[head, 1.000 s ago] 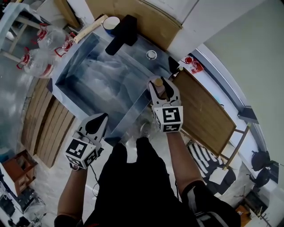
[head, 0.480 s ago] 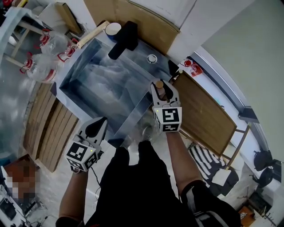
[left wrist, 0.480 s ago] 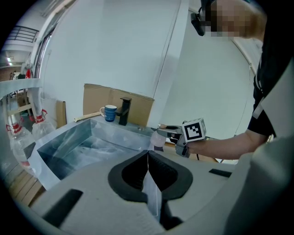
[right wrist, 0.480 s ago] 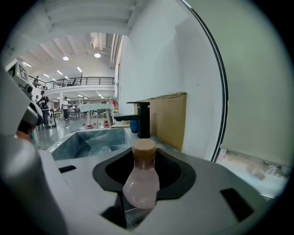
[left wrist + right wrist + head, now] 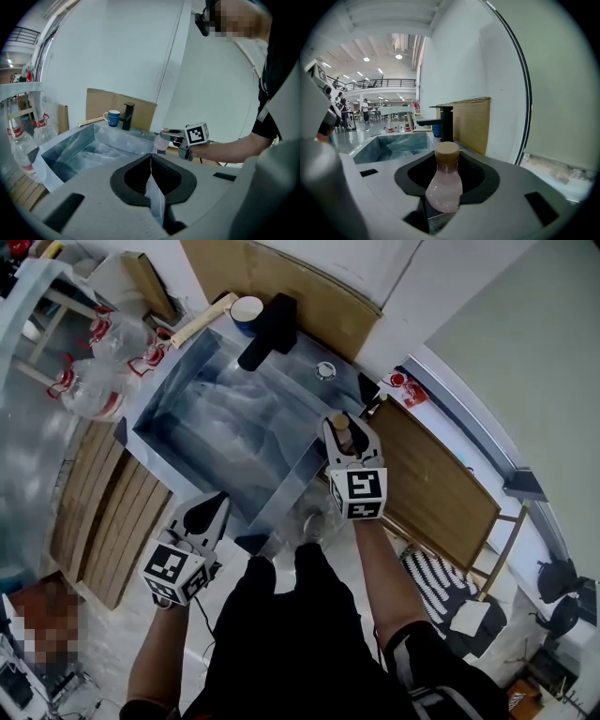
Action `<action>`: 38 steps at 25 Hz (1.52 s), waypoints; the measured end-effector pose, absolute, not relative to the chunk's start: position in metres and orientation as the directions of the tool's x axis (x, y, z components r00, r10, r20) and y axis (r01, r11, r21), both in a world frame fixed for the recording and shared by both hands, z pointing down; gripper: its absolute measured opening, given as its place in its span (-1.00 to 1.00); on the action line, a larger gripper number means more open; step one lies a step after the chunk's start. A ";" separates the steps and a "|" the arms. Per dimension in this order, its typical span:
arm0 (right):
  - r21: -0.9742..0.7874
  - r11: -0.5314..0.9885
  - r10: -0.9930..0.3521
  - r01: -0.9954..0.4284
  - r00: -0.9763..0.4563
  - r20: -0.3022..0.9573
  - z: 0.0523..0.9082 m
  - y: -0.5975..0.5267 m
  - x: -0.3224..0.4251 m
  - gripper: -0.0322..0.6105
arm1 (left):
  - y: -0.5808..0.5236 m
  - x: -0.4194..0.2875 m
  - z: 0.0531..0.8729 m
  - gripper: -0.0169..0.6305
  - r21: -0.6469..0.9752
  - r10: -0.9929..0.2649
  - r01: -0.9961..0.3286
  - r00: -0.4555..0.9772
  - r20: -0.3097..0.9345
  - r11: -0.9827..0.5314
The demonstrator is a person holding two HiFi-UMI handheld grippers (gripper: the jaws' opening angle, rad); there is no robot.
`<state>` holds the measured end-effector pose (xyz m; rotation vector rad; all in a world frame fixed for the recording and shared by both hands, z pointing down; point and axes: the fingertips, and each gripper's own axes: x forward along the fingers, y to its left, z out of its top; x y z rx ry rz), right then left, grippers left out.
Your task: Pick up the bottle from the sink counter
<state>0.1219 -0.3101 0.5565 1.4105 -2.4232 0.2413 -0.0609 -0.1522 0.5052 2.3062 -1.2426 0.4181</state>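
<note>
A small pale-pink bottle [image 5: 443, 185] with a tan cap [image 5: 337, 420] stands upright between the jaws of my right gripper [image 5: 346, 432], whose pads press on its body. It sits at the right-hand rim of the steel sink [image 5: 178, 395], by the counter's corner. From the left gripper view the same bottle [image 5: 161, 144] shows in the right gripper [image 5: 169, 136], beyond the sink. My left gripper [image 5: 208, 508] hangs low in front of the sink's near corner, its jaws together and nothing in them [image 5: 151, 161].
A black faucet [image 5: 265, 329] and a blue-and-white mug [image 5: 247, 308] stand at the sink's far edge, with cardboard [image 5: 281, 277] behind them. Large clear bottles with red caps [image 5: 89, 390] lie to the left. A wooden board [image 5: 431, 484] stands to the right.
My right gripper's jaws have drawn in round the bottle. The view has shifted a little; the left gripper has barely moved.
</note>
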 end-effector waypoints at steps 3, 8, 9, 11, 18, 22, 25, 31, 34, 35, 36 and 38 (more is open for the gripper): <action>0.019 0.498 -0.816 -0.867 -0.461 0.349 0.546 -0.309 0.119 -0.47 | -0.152 -0.063 0.501 -0.88 0.269 -0.698 -0.839 0.543 0.466 -0.473; 0.019 0.512 -0.814 -0.859 -0.478 0.330 0.522 -0.303 0.112 -0.47 | -0.152 -0.068 0.490 -0.88 0.271 -0.713 -0.837 0.546 0.439 -0.474; 0.020 0.516 -0.812 -0.856 -0.482 0.328 0.516 -0.301 0.111 -0.47 | -0.153 -0.069 0.487 -0.88 0.273 -0.716 -0.836 0.548 0.433 -0.475; 0.025 0.529 -0.807 -0.848 -0.494 0.324 0.507 -0.298 0.106 -0.47 | -0.153 -0.071 0.483 -0.88 0.274 -0.719 -0.833 0.553 0.421 -0.480; 0.045 0.570 -0.788 -0.820 -0.531 0.312 0.477 -0.284 0.090 -0.47 | -0.157 -0.077 0.465 -0.88 0.278 -0.734 -0.825 0.566 0.376 -0.493; 0.057 0.591 -0.778 -0.804 -0.550 0.305 0.461 -0.277 0.081 -0.47 | -0.162 -0.083 0.456 -0.88 0.276 -0.743 -0.820 0.571 0.350 -0.501; 0.058 0.601 -0.773 -0.797 -0.561 0.297 0.448 -0.271 0.074 -0.47 | -0.165 -0.088 0.449 -0.88 0.275 -0.749 -0.817 0.575 0.331 -0.506; 0.033 0.612 -0.764 -0.790 -0.581 0.280 0.424 -0.259 0.059 -0.47 | -0.169 -0.099 0.434 -0.88 0.275 -0.759 -0.812 0.581 0.295 -0.515; 0.025 0.621 -0.757 -0.784 -0.591 0.278 0.415 -0.253 0.053 -0.47 | -0.172 -0.103 0.427 -0.88 0.275 -0.762 -0.808 0.586 0.277 -0.521; 0.021 0.624 -0.754 -0.781 -0.595 0.278 0.413 -0.250 0.050 -0.47 | -0.172 -0.104 0.425 -0.88 0.274 -0.763 -0.808 0.586 0.273 -0.522; 0.016 0.626 -0.752 -0.779 -0.598 0.278 0.411 -0.248 0.048 -0.47 | -0.173 -0.107 0.423 -0.88 0.273 -0.765 -0.808 0.586 0.269 -0.523; 0.006 0.631 -0.746 -0.776 -0.605 0.278 0.409 -0.243 0.042 -0.47 | -0.173 -0.111 0.421 -0.89 0.271 -0.767 -0.808 0.584 0.264 -0.523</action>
